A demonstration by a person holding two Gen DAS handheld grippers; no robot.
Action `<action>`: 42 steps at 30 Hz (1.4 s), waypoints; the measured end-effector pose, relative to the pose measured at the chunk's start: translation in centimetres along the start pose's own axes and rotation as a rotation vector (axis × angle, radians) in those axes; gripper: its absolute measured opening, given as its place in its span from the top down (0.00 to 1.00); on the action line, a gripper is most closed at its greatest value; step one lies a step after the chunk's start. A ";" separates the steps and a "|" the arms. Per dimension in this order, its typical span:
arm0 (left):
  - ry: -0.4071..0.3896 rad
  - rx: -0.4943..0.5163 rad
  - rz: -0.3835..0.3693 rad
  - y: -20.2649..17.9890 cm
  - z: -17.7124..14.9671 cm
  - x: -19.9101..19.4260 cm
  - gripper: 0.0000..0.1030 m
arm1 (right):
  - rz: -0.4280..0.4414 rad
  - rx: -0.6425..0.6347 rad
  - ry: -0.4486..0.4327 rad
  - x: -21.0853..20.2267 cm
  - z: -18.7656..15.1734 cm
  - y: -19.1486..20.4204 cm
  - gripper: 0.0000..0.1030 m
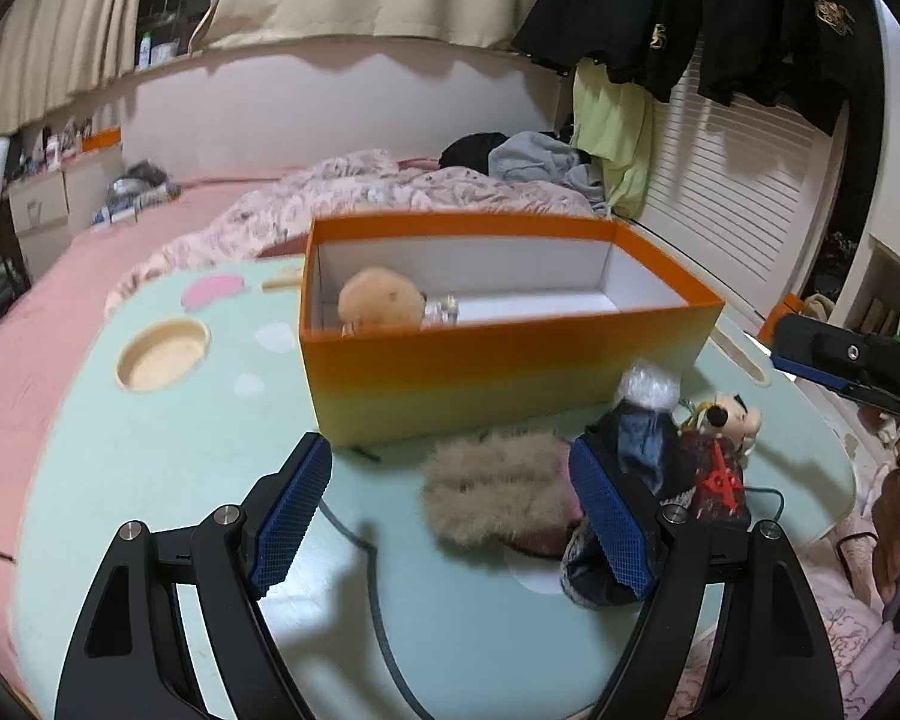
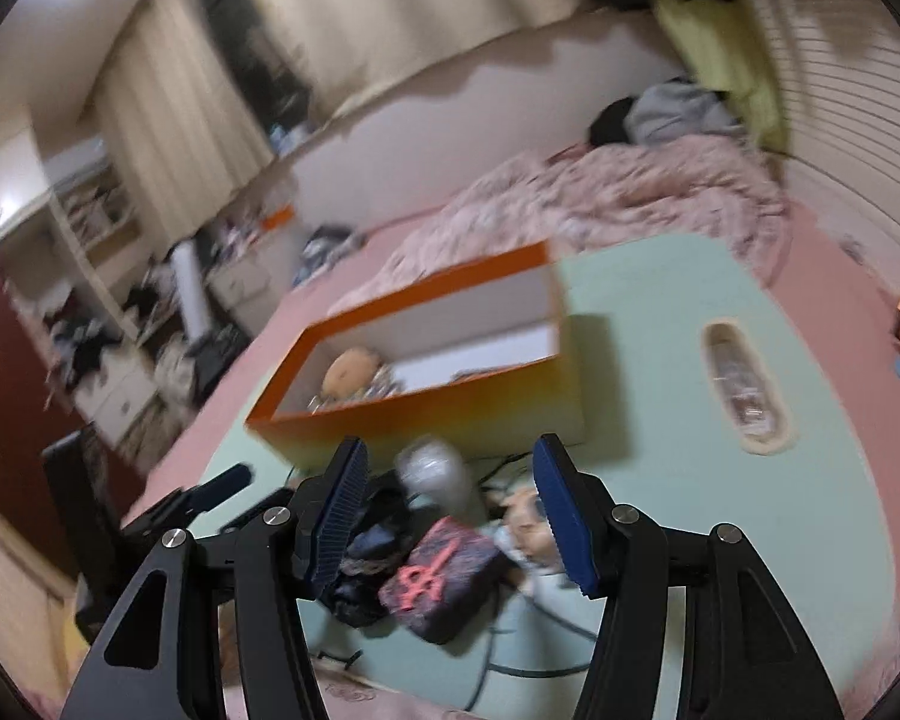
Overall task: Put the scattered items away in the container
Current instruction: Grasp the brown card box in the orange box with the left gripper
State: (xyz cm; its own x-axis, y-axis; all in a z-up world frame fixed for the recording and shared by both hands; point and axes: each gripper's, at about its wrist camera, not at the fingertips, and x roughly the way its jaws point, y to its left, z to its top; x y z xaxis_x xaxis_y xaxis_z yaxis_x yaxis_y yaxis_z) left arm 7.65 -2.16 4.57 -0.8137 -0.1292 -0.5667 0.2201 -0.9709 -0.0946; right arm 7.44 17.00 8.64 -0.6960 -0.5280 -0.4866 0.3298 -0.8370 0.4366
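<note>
An orange box (image 1: 510,372) stands open on the mint-green lap table (image 1: 150,450), with a round tan plush (image 1: 381,303) inside at its left end. In front of it lie a beige furry item (image 1: 498,498), a dark cloth bundle (image 1: 642,450), a dark pouch with a red emblem (image 2: 444,576), a plastic-wrapped piece (image 2: 432,474) and a small doll (image 1: 729,420). My left gripper (image 1: 450,450) is open, the furry item lying between its fingers near the right pad, untouched. My right gripper (image 2: 450,510) is open just above the pouch and bundle, gripping nothing.
The table rests on a pink bed with a rumpled floral blanket (image 1: 354,192) behind the box (image 2: 426,420). A round cup recess (image 1: 162,354) and a long slot (image 2: 744,384) are cut into the tabletop. A dark cable (image 1: 354,534) runs across it. Clothes hang at the right (image 1: 720,18).
</note>
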 end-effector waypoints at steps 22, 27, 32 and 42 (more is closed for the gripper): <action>0.685 0.059 -0.135 -10.4 11.0 17.5 0.21 | 0.047 0.163 -0.017 -0.9 -0.5 -3.2 0.45; 0.683 0.068 -0.130 -10.3 10.2 17.9 0.21 | 0.048 0.165 -0.015 -0.8 -0.6 -3.2 0.45; 0.681 0.060 -0.162 -9.6 10.5 17.5 0.41 | 0.051 0.168 -0.007 -0.8 -0.6 -3.1 0.45; 0.572 -0.004 -0.184 -6.7 12.7 16.0 0.41 | 0.050 0.177 -0.003 -0.6 -0.5 -3.5 0.45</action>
State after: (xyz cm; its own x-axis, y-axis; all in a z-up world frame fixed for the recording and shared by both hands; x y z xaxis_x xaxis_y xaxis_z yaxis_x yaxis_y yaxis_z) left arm -13.67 -0.31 6.49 -0.4205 0.1711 -0.8910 0.1057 -0.9661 -0.2354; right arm 7.02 20.14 7.02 -0.6837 -0.5676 -0.4586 0.2471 -0.7714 0.5864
